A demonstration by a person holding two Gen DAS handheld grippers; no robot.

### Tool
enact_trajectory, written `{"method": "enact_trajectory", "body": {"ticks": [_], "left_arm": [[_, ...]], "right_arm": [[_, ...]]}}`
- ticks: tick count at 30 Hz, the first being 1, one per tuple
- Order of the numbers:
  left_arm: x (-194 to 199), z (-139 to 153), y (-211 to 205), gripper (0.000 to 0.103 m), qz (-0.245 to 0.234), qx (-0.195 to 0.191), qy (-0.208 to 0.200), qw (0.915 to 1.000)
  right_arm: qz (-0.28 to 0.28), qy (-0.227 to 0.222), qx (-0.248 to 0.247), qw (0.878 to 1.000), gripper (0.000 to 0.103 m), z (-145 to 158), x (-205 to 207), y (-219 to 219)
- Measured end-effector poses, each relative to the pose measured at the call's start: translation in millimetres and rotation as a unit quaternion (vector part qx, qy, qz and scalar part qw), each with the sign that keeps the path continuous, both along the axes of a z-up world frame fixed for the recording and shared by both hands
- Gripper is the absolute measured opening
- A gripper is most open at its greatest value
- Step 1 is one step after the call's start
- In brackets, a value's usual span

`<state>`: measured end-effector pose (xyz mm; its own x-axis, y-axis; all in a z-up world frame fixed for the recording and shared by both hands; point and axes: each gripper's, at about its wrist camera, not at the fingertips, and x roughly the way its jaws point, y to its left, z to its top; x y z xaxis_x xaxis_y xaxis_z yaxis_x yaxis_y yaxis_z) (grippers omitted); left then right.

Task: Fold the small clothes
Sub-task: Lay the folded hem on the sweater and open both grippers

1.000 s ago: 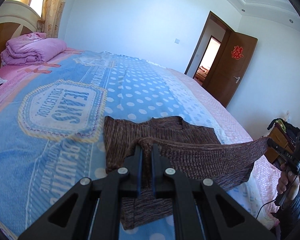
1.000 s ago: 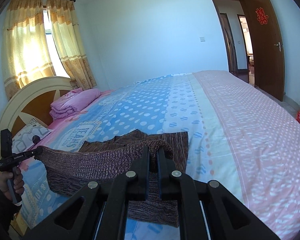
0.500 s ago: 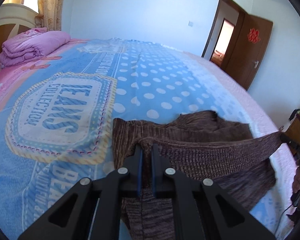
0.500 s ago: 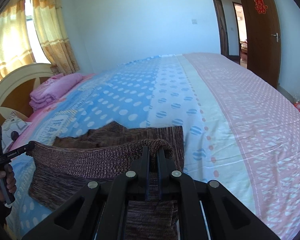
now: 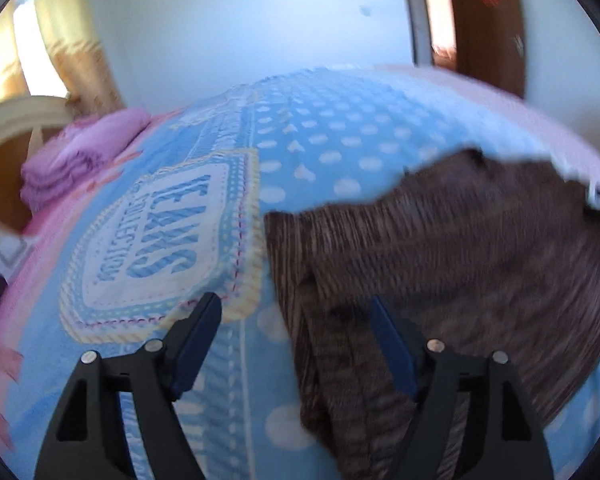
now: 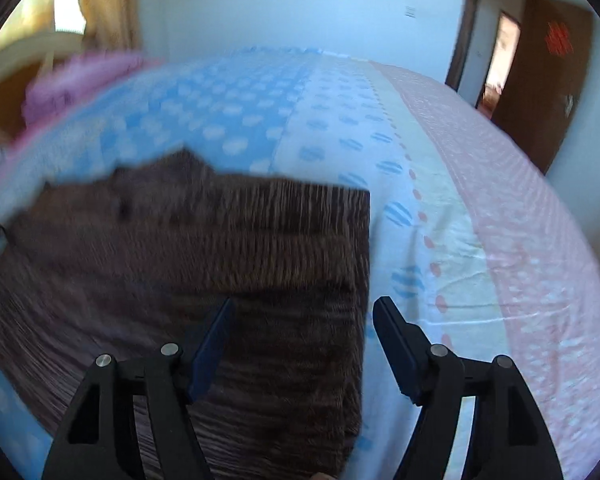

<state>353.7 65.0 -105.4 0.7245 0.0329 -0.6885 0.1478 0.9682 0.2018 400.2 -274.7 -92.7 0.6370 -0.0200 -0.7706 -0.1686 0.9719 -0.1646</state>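
We see both grippers over the bed (image 6: pixel 440 184), w/ the brown knit garment (image 5: pixel 460 248) lying flat on the blue dotted bedspread (image 5: pixel 332 140). Left gripper (image 5: pixel 296 312): its fingers (image 5: pixel 196 340) are spreading apart at this moment, released, w/ nothing pinched; the garment's left edge lies below and between them, one pad over the bedspread, the other over the knit. Right gripper (image 6: pixel 304 316): fingers (image 6: pixel 396 344) also opening, released; the garment's right edge runs down betw. them, left pad above the knit, right pad above the pale striped part of the bedspread. Both views are blurred, so we can't tell whether any pad brushes the cloth.

In the right wrist view the garment (image 6: pixel 220 248) shows a doubled layer w/ a straight right side and a ragged far edge. Near the headboard (image 5: pixel 16 128) sits a folded pink blanket (image 5: pixel 80 152), well apart from the garment. A printed badge w/ lettering (image 5: pixel 160 232) is just beside the garment's left edge. Brown door (image 6: pixel 548 80) stands open at the far right.
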Motion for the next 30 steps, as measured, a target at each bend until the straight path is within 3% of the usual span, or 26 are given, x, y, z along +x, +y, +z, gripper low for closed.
{"method": "enact_trajectory", "body": {"ticks": [2,5,8,12,15,20,25,28,30], "left_arm": [[2,-12,-7,0.079,-0.014,0.034,0.011,0.9993],[21,-18,-14,0.083,-0.012,0.058,0.015,0.9981],[49,-8,-14,0.083,0.041,0.08,-0.001,0.9959],[71,24,6,0.084,0.103,0.035,-0.024,0.9938],[68,31,18,0.09,0.115,0.019,-0.026,0.9928],[29,19,39,0.09,0.112,-0.004,-0.005,0.9936],[-32,6,50,0.089,0.106,-0.067,-0.001,0.9921],[-54,0,47,0.08,0.093,-0.121,0.009,0.9883],[-65,-3,39,0.066,0.077,-0.153,0.018,0.9851]], "right_arm": [[0.02,0.002,-0.06,0.998,0.072,-11,2,12],[0.019,0.001,-0.084,0.996,0.072,-9,22,18],[-0.007,-0.004,-0.082,0.997,0.072,9,56,17],[-0.053,-0.054,-0.054,0.996,0.072,47,76,5],[-0.052,-0.054,-0.036,0.997,0.072,47,71,-3],[-0.048,-0.032,0.018,0.998,0.072,30,33,-31],[-0.046,-0.018,0.091,0.995,0.072,14,-23,-61],[-0.054,-0.018,0.126,0.99,0.072,6,-58,-77],[-0.063,-0.017,0.157,0.985,0.072,2,-78,-87]]}}
